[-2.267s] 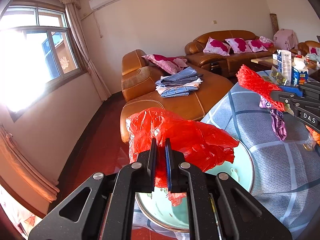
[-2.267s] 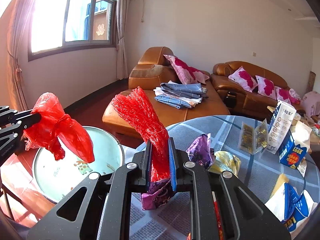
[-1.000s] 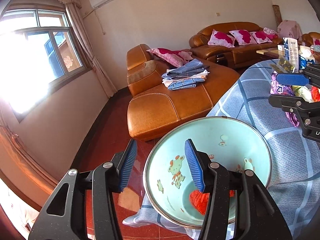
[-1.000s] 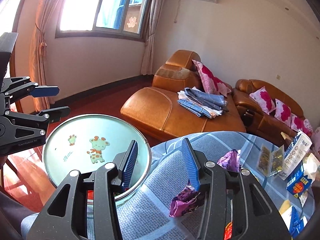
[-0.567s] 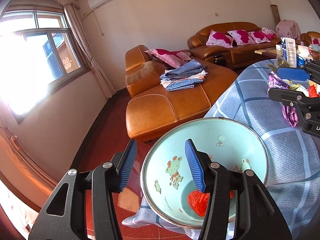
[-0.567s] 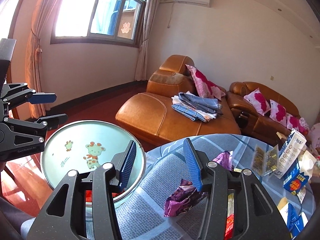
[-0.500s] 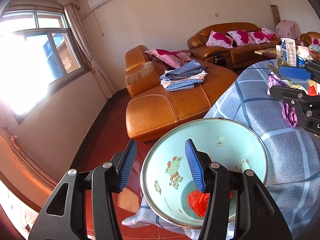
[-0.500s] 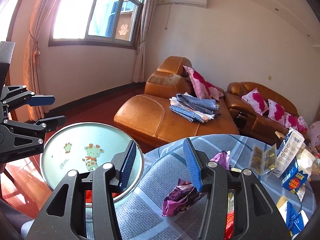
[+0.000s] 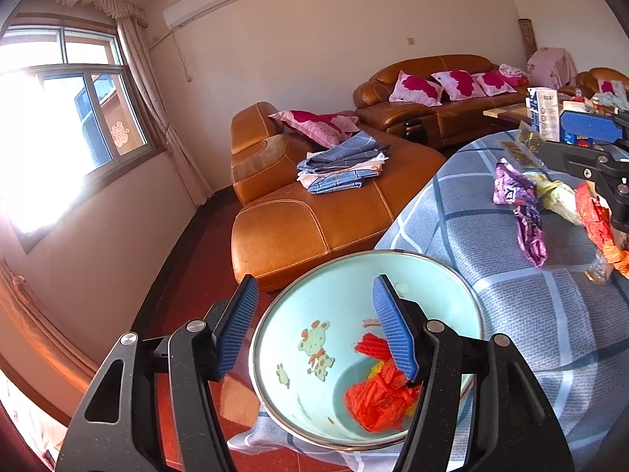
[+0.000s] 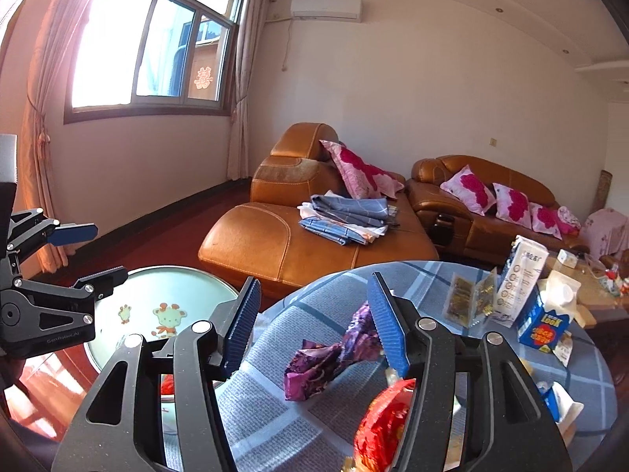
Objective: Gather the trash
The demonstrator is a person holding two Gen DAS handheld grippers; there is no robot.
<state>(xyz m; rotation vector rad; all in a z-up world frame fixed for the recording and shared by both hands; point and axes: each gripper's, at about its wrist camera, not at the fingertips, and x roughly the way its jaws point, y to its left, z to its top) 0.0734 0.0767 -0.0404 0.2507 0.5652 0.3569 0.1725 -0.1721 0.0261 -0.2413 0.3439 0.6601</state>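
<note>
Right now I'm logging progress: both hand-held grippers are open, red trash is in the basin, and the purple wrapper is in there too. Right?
Not quite. The purple wrapper lies on the table, not in the basin; the right wrist view shows it. Both hand-held grippers are open, and the red trash is in the basin.

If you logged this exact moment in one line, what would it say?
left gripper: open, over basin | right gripper: open, over purple wrapper | red bag: in basin | stage: next pickup

right finger partly hides the red trash [image 9: 377, 401] in the basin [image 9: 314, 299].
</note>
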